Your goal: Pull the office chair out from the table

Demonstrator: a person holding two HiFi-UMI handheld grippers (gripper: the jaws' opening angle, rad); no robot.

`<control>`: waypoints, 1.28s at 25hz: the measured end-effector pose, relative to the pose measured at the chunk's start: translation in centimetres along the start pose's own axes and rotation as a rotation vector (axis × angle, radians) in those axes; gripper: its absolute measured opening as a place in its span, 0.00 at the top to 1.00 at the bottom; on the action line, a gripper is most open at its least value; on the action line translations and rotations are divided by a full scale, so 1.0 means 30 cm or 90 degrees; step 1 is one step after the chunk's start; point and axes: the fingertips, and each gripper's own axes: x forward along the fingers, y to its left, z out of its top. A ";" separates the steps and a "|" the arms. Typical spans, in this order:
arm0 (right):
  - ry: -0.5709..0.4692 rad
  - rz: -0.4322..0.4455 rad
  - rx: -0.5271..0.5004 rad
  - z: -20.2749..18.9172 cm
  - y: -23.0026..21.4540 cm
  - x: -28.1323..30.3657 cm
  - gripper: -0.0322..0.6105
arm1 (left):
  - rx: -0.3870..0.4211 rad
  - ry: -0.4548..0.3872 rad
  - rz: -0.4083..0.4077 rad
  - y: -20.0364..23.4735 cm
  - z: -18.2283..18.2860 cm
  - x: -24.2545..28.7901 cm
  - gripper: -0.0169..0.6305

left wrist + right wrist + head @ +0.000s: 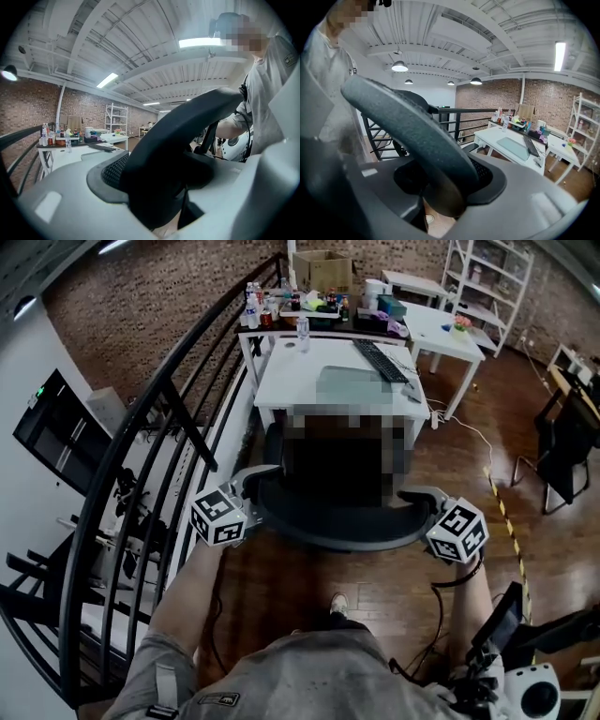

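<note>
A black office chair [330, 532] stands right before the white table [291, 381], its curved backrest rim toward me. My left gripper [246, 505] clamps the left end of that rim, and my right gripper [427, 514] clamps the right end. In the left gripper view the dark backrest rim [178, 136] fills the gap of the left gripper [154, 187], pressed by both grey jaws. In the right gripper view the right gripper [440, 187] grips the rim [417, 136] the same way. A mosaic patch hides the middle of the chair in the head view.
A black stair railing [141, 456] runs close along the left. The table carries a keyboard [381, 361], a desk mat [347, 383] and bottles and boxes [300, 301] at the back. A second white table [441, 329], a black chair [562, 451] and floor tape [502, 507] lie to the right.
</note>
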 end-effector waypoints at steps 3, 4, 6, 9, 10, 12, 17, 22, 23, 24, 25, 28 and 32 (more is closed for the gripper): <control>0.002 -0.002 0.005 -0.001 0.054 -0.013 0.63 | 0.003 -0.003 -0.007 -0.035 -0.004 -0.037 0.51; 0.003 -0.002 0.007 0.000 0.075 -0.018 0.63 | 0.003 -0.005 -0.009 -0.049 -0.004 -0.051 0.51; 0.004 -0.002 0.011 -0.001 0.116 -0.030 0.63 | 0.003 -0.007 -0.015 -0.078 -0.005 -0.078 0.52; 0.006 -0.006 0.015 -0.005 0.174 -0.050 0.63 | 0.004 -0.010 -0.023 -0.123 -0.006 -0.114 0.52; 0.006 -0.007 0.017 -0.008 0.193 -0.057 0.63 | 0.004 -0.010 -0.025 -0.139 -0.008 -0.125 0.52; 0.007 -0.009 0.020 -0.015 0.233 -0.071 0.63 | 0.004 -0.011 -0.029 -0.172 -0.013 -0.150 0.53; 0.006 -0.013 0.023 -0.017 0.315 -0.106 0.63 | 0.006 -0.015 -0.031 -0.243 -0.011 -0.204 0.53; 0.008 -0.008 0.030 -0.035 0.403 -0.124 0.63 | -0.002 -0.014 -0.033 -0.303 -0.032 -0.250 0.53; 0.008 -0.007 0.030 -0.035 0.416 -0.129 0.63 | -0.004 -0.015 -0.035 -0.313 -0.032 -0.257 0.53; 0.008 -0.006 0.030 -0.035 0.427 -0.134 0.63 | -0.005 -0.015 -0.036 -0.324 -0.032 -0.263 0.53; 0.007 -0.005 0.030 -0.037 0.437 -0.141 0.63 | -0.007 -0.015 -0.038 -0.336 -0.031 -0.267 0.53; 0.006 -0.003 0.029 -0.048 0.457 -0.169 0.64 | -0.011 -0.012 -0.044 -0.377 -0.027 -0.267 0.54; 0.002 -0.002 0.021 -0.065 0.494 -0.205 0.63 | -0.014 -0.009 -0.041 -0.439 -0.028 -0.278 0.54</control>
